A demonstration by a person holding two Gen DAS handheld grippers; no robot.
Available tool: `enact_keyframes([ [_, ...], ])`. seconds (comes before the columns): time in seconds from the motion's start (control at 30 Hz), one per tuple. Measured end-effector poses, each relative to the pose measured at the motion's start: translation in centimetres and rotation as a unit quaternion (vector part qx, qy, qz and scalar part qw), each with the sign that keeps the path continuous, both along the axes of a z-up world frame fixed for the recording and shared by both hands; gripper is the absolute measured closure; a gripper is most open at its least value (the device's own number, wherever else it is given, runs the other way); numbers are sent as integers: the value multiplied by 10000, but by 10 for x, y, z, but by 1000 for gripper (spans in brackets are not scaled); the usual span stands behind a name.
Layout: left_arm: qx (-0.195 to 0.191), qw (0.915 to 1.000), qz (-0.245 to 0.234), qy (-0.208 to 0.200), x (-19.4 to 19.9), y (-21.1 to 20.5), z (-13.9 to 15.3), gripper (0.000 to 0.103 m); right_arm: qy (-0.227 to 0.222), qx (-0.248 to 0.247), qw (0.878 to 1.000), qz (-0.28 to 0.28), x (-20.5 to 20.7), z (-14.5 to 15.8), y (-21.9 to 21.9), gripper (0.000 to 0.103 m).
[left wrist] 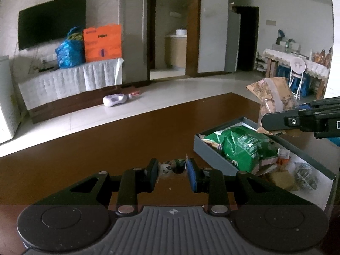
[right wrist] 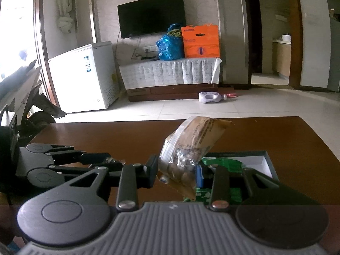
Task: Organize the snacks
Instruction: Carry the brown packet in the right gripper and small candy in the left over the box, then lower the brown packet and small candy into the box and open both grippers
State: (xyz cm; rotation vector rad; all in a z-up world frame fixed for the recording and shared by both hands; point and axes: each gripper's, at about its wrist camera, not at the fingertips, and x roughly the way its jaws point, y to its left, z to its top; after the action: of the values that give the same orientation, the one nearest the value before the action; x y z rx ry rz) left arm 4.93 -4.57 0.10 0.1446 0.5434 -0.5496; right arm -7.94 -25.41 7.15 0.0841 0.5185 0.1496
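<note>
Brown kraft snack bag (right wrist: 187, 148) was pinched in my right gripper (right wrist: 177, 170), small wrapped snack (left wrist: 172, 166) sat between my left gripper's (left wrist: 172, 173) fingers.

Right jaws were pressed onto the kraft bag's lower end; bag stood tilted, lifted off the brown table (right wrist: 106, 133), just above the near edge of the grey box (left wrist: 214, 150). Left jaws were closed in around the small wrapped snack low over the table, just left of the box; firm contact on both pads I could not tell. Box held a green bag (left wrist: 240, 146), an orange-white packet (left wrist: 280, 156) and a few smaller wrapped pieces at its right end. Beyond the table: tiled floor, a white bottle (right wrist: 209, 97) lying on it, TV (right wrist: 152, 14) on the wall.
</note>
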Motion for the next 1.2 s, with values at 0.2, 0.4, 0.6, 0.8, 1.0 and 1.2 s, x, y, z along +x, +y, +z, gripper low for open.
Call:
enact_keyframes([
  [0.2,-1,9999,-116,-25,1,-16,-1,72,-4,-33,9999,-113,-4,2,-13,68],
  [0.4,-78,9995,-287,-59,-1,-30,-1,72,-19,-66,9997,-237,-12,5,-30,67],
  [0.6,-45,9988,-489,-81,-7,-47,-2,72,-2,-142,9996,-254,-18,5,-33,67],
  [0.8,-46,9976,-691,-97,-14,-65,-2,72,189,-327,9987,-356,-25,-5,-45,67],
  [1.0,-26,9957,-928,-20,-20,-84,-8,72,438,-594,9966,-366,-28,-18,-57,67],
  [1.2,160,9929,-1178,32,-27,-103,-17,72,659,-713,9948,-303,-25,-28,-64,67],
])
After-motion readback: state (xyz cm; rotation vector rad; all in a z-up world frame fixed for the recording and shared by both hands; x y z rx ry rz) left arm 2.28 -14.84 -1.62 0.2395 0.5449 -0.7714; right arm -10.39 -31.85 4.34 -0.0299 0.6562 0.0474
